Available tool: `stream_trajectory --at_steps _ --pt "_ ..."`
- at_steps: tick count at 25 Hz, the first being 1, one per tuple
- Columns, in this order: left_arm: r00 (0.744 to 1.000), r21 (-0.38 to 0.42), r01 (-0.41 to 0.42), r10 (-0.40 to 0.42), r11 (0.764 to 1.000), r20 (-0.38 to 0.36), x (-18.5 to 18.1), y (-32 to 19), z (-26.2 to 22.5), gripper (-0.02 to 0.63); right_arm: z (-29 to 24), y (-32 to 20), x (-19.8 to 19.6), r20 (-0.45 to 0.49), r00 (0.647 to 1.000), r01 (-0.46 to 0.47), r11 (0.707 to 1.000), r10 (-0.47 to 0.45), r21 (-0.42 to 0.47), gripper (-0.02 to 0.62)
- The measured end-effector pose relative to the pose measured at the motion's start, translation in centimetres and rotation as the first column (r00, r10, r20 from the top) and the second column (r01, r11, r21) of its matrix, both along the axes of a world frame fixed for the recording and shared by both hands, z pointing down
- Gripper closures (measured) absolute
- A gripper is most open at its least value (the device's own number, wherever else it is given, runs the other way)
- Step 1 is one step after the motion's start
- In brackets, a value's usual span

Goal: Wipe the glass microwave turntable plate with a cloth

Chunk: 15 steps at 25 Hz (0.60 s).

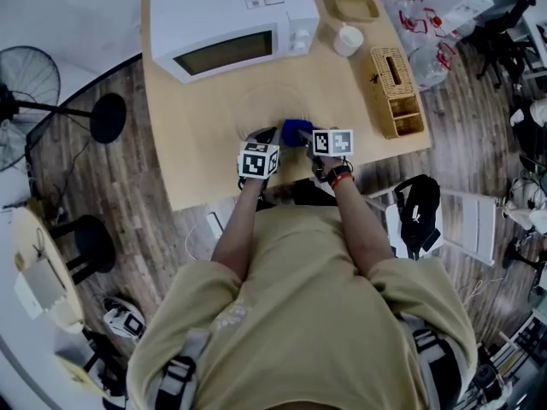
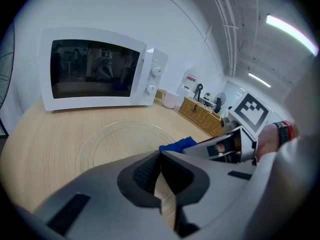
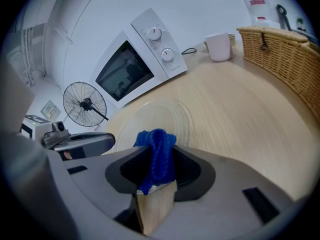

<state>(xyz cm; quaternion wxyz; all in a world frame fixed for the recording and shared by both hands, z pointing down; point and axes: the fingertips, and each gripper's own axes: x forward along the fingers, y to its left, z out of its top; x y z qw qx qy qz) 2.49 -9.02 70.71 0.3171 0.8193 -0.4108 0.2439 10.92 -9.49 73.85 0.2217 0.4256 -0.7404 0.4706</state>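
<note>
The clear glass turntable plate (image 1: 272, 105) lies flat on the wooden table (image 1: 188, 143), in front of the microwave; it also shows in the left gripper view (image 2: 120, 136). My right gripper (image 1: 301, 135) is shut on a bunched blue cloth (image 3: 159, 146) and hangs at the plate's near right rim. The cloth's far end (image 2: 177, 145) sticks out past the jaws. My left gripper (image 2: 160, 156) is shut with nothing between its jaws, over the plate's near edge, just left of the right gripper. That near edge is hidden under both grippers.
A white microwave (image 1: 231, 24) with its door shut stands at the table's back. A white cup (image 1: 348, 39), a small tray (image 1: 356, 8) and a wicker box (image 1: 395, 88) are to the right. A floor fan (image 1: 26, 84) stands off the table's left side.
</note>
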Motion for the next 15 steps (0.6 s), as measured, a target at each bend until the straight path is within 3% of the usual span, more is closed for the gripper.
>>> stream_trajectory --at_steps 15 --pt "1.000 -0.001 0.007 -0.007 1.000 0.001 -1.6 0.5 -0.2 0.584 -0.4 -0.2 2.0 -0.036 0.994 -0.104 0.995 0.104 0.012 0.454"
